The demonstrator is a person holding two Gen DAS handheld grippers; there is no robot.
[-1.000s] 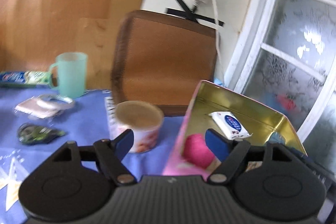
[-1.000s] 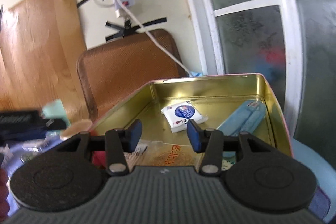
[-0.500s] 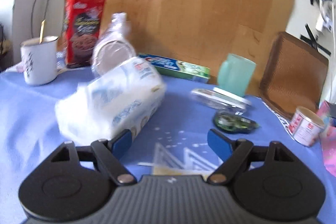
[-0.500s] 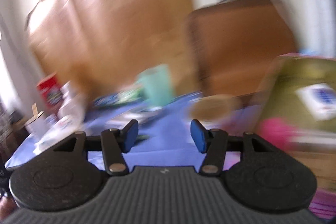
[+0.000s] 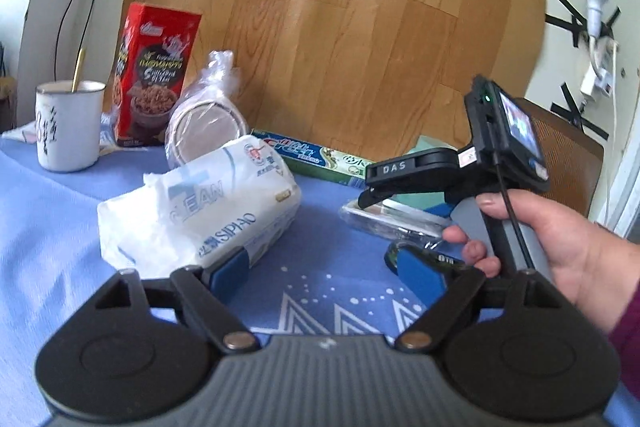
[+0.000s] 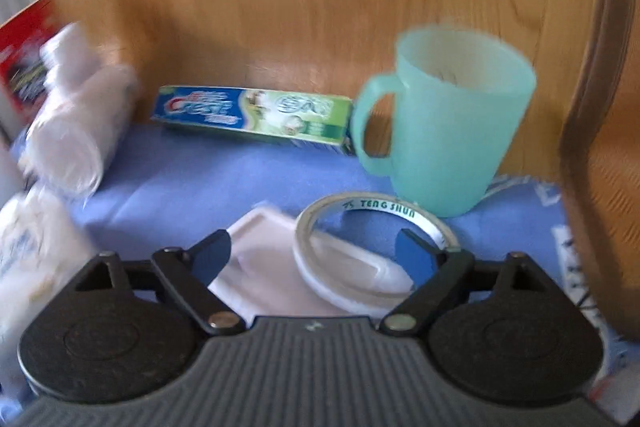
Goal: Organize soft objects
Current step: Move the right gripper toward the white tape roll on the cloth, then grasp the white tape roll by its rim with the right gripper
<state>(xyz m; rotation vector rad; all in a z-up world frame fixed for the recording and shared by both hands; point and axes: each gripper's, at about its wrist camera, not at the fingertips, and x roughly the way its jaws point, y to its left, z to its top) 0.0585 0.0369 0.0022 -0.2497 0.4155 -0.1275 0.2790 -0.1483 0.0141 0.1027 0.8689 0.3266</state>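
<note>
Blue cloth (image 5: 60, 227) under me, wood panel behind. Tissue pack (image 5: 200, 207) lies just off my left gripper (image 5: 326, 273), jaws apart and just widening, left pad beside its corner, nothing between. I'd square up and pinch across its middle. Right gripper (image 6: 316, 259) has just spread, empty, above tape roll (image 6: 372, 251). Toothpaste box (image 6: 252, 115), teal cup (image 6: 452, 123) and enamel mug (image 5: 66, 127) crowd round.

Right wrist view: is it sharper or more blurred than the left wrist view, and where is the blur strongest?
Right wrist view: more blurred, worst at the left edge, on the plastic bag; the toothpaste box still readable. Left wrist view: mostly sharp; tissue pack print legible.
</note>
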